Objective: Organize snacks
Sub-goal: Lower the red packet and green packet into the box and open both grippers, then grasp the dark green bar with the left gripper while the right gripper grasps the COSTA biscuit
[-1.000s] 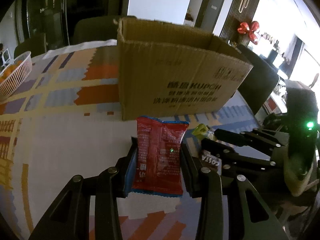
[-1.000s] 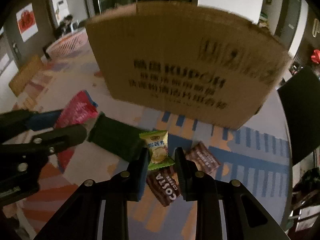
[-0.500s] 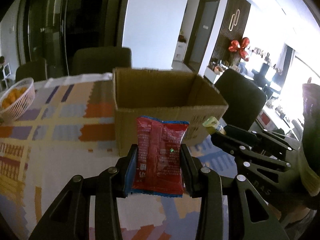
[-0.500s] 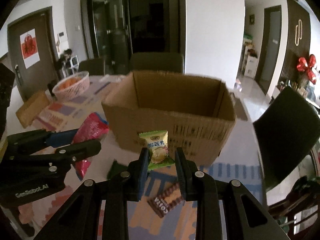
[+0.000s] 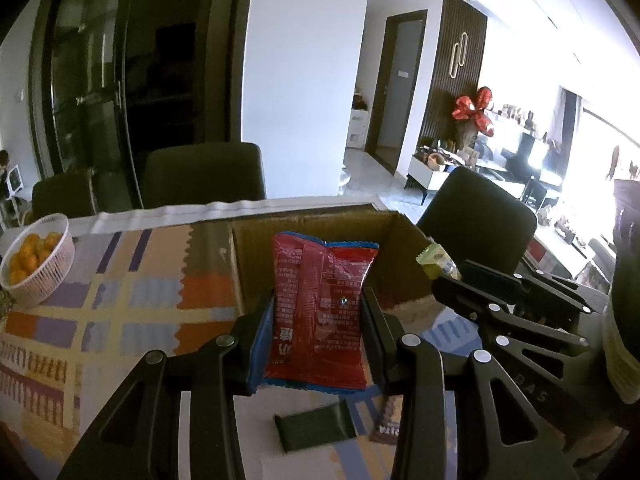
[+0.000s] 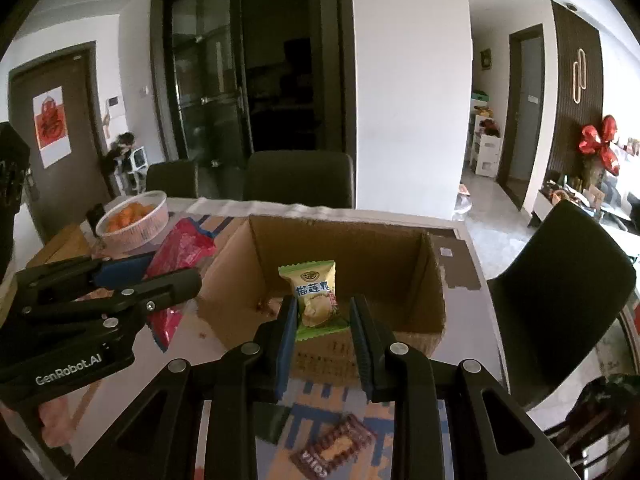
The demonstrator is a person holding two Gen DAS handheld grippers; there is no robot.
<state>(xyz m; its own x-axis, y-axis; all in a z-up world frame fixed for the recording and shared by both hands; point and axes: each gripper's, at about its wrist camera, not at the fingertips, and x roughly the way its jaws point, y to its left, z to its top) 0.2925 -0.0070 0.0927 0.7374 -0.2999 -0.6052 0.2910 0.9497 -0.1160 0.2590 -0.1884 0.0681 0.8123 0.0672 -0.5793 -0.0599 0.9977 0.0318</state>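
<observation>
My left gripper (image 5: pixel 318 312) is shut on a red snack bag (image 5: pixel 320 308), held upright above the table in front of the open cardboard box (image 5: pixel 256 264). My right gripper (image 6: pixel 324 316) is shut on a small green and yellow candy packet (image 6: pixel 316 296), raised over the near wall of the same box (image 6: pixel 428 284). In the right wrist view the left gripper (image 6: pixel 172 280) with its red bag (image 6: pixel 180 248) hangs left of the box. In the left wrist view the right gripper (image 5: pixel 444 280) with its candy packet (image 5: pixel 434 260) shows at the box's right corner.
A dark green packet (image 5: pixel 316 426) and a brown Costa packet (image 6: pixel 334 450) lie on the patterned tablecloth (image 5: pixel 120 300) below the grippers. A white basket of oranges (image 6: pixel 134 218) stands at the far left. Dark chairs (image 6: pixel 560 292) surround the table.
Both grippers have risen with their packets from just above the table to box-rim height. The box interior has come into view, and the packets left on the table have dropped lower in frame.
</observation>
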